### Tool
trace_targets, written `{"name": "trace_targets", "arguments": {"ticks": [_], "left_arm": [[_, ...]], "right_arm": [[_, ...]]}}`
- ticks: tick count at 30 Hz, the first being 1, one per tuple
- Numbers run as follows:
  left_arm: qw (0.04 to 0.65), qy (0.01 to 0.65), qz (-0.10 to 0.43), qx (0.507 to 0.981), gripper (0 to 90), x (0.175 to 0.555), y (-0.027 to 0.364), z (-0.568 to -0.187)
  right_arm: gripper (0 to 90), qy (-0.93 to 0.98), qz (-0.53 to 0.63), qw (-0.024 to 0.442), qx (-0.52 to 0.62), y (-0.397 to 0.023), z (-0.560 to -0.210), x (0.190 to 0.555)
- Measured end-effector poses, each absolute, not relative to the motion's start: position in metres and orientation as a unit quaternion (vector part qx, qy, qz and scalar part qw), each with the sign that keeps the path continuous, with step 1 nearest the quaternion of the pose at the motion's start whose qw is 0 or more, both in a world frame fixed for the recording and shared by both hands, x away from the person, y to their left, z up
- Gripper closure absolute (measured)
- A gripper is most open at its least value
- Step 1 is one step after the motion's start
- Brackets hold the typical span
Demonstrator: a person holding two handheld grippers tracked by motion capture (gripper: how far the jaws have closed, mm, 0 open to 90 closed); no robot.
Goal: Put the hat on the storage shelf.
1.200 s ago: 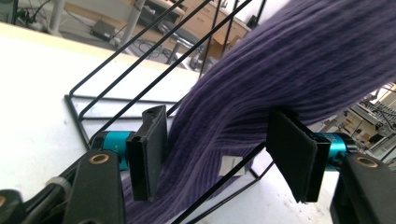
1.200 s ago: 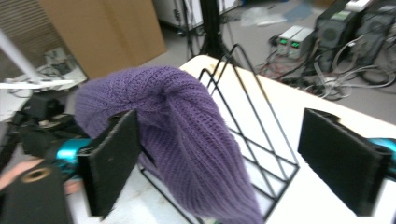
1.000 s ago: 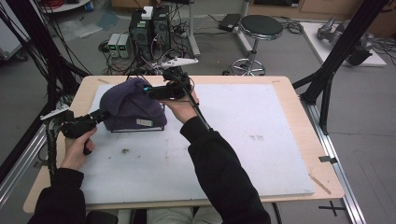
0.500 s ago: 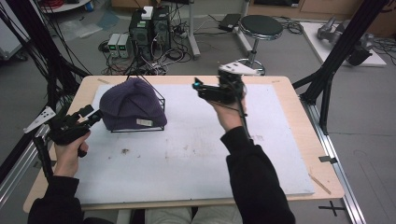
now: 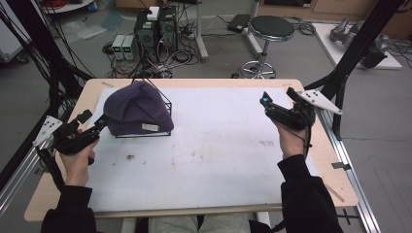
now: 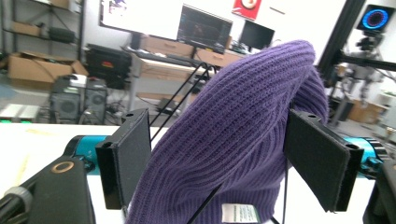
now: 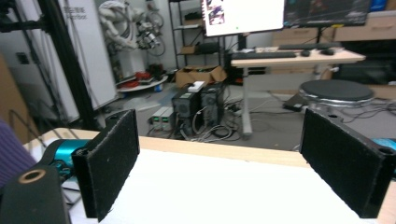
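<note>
The purple hat (image 5: 138,110) sits over a black wire stand (image 5: 163,99) at the back left of the white mat (image 5: 214,155). The left gripper (image 5: 97,124) is just beside the hat's left edge; its jaws have just been opening and stand wide, the hat ahead of them and unpressed. The right gripper (image 5: 267,104) is well apart from the hat, over the mat's right side, jaws spread with nothing between them.

Hat: my purple ribbed knit beanie (image 5: 137,109), small white label at its hem.
Pose: upright, stretched over a black wire stand (image 5: 165,104).
Place: far left part of the white worktop (image 5: 218,155).
</note>
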State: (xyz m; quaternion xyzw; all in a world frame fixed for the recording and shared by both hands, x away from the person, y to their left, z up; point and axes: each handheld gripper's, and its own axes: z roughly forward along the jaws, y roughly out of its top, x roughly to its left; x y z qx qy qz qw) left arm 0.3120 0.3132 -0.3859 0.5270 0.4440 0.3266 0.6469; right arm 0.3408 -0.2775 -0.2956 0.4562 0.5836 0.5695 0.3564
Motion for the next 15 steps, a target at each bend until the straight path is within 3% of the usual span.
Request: {"name": "trace_targets", "arguments": {"ticks": [2,9,15], "left_arm": [[0.648,0.440,0.330,0.527,29.7,0.310,0.309,-0.386],[0.617,0.448,0.362,0.536,22.9,0.303,0.296,-0.387],[0.602,0.458,0.360,0.546,22.1,0.295,0.291,-0.391]], "right_arm": [[11.4,0.581,0.568,0.356,0.462,-0.286,-0.304,0.338],[11.4,0.571,0.563,0.358,0.479,-0.308,-0.338,0.322],[11.3,0.568,0.561,0.349,0.491,-0.317,-0.360,0.312]]}}
